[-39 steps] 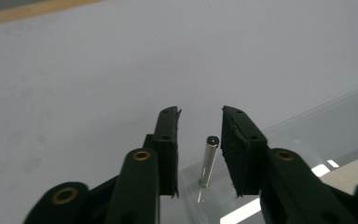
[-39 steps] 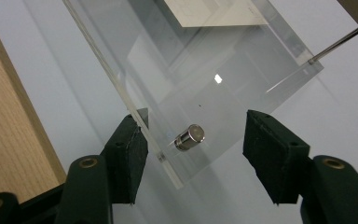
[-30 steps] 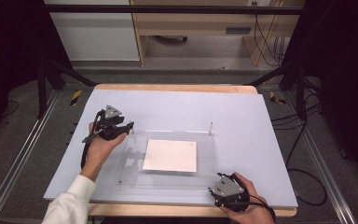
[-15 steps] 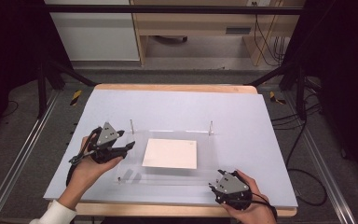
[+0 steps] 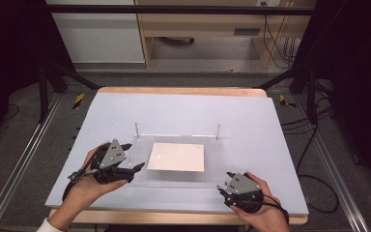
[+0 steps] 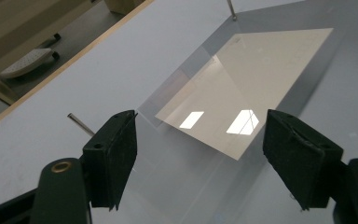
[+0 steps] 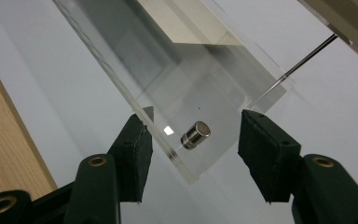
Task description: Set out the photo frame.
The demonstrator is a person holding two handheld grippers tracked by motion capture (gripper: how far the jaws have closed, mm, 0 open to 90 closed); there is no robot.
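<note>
Clear acrylic plate corner – probably untouched – btwn right gripper jaws

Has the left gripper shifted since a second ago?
Yes. In the high view the left gripper has come down-frame from beside the far-left post toward the near-left corner of the clear plate. Its jaws have just been opening, nothing between them.

Lab test bench – aluminium rail frame, black curtains, loose floor cables.
</note>
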